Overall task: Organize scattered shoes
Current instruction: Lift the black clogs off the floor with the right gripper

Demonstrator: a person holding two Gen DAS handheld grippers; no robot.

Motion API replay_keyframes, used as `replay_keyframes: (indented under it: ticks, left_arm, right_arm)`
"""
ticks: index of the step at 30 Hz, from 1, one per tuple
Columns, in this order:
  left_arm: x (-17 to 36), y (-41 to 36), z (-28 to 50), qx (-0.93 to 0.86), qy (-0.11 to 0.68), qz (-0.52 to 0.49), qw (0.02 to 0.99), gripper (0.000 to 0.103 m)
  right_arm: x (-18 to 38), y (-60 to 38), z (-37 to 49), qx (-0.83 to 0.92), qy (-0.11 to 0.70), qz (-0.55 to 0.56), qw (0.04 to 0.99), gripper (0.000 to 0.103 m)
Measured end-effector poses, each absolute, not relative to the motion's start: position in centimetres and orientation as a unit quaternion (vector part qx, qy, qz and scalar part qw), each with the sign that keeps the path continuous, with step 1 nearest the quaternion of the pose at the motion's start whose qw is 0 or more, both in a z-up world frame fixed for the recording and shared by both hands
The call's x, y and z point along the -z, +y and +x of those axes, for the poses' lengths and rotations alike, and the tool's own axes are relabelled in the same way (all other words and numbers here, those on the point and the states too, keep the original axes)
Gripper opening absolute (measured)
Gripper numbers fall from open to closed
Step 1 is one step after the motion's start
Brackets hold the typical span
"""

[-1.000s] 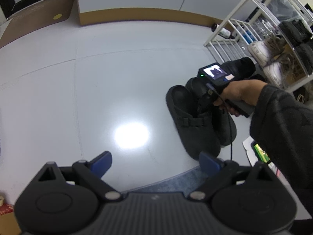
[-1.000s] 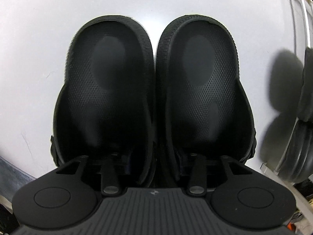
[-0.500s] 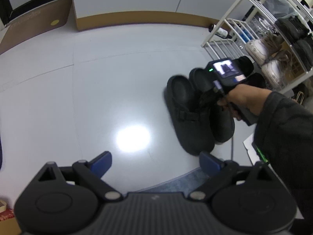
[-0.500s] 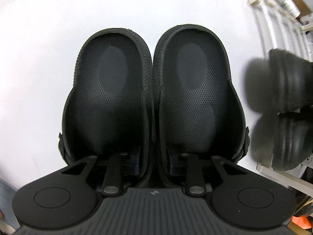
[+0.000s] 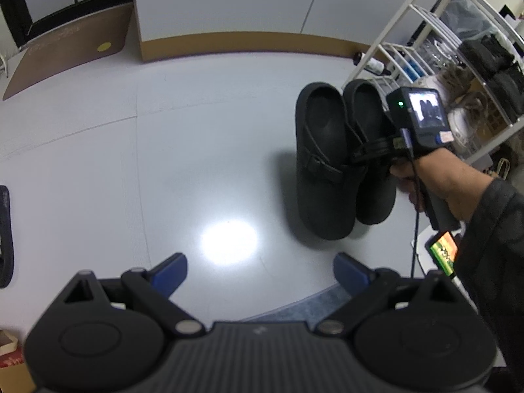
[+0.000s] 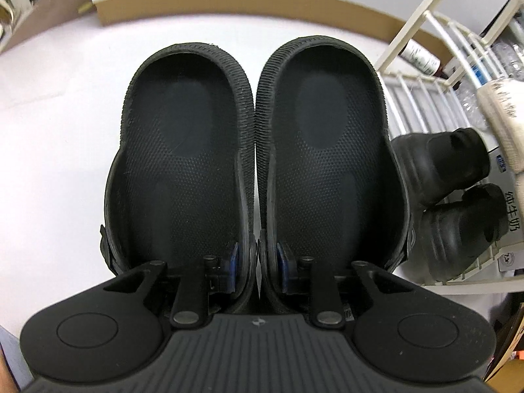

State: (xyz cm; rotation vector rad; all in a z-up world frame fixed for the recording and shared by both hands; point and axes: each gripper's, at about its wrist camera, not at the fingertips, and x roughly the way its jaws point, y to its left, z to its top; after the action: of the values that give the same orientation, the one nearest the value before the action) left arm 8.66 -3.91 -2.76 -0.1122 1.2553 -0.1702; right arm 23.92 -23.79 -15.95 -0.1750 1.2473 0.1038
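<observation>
— Where are the clogs?

— I hold two black rubber clogs [image 6: 255, 170], dimpled insoles, ribbed rims, above the glossy white floor [image 5: 163, 150]. My right gripper [image 6: 257, 258] pinches their touching inner walls; its jaws have just closed.

— And the left?

— The left gripper [image 5: 260, 270] gapes wide, empty. Its view shows buckled straps; the right's shows black shoes [image 6: 452, 193] on the white wire rack [image 6: 422, 95].

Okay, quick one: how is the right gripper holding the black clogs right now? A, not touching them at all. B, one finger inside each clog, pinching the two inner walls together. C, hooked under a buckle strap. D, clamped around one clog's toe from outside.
B: in the right wrist view the right gripper has a blue-padded finger inside each of the black clogs, squeezing their touching inner walls together.
</observation>
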Motion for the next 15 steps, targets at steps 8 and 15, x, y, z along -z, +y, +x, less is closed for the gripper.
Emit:
replay_keyframes:
  ticks: [8, 15]
  left_arm:
    - [2.2, -3.9, 7.9, 0.084, 0.576, -0.045, 0.812, 0.097]
    - [1.3, -3.9, 7.1, 0.09, 0.564, -0.044, 0.82, 0.097]
  right_arm:
    - [11.6, -24.1, 20.3, -0.057, 0.556, -0.04, 0.828, 0.026]
    - [8.7, -27.4, 18.8, -0.043, 0.518, 0.016, 0.854, 0.026]
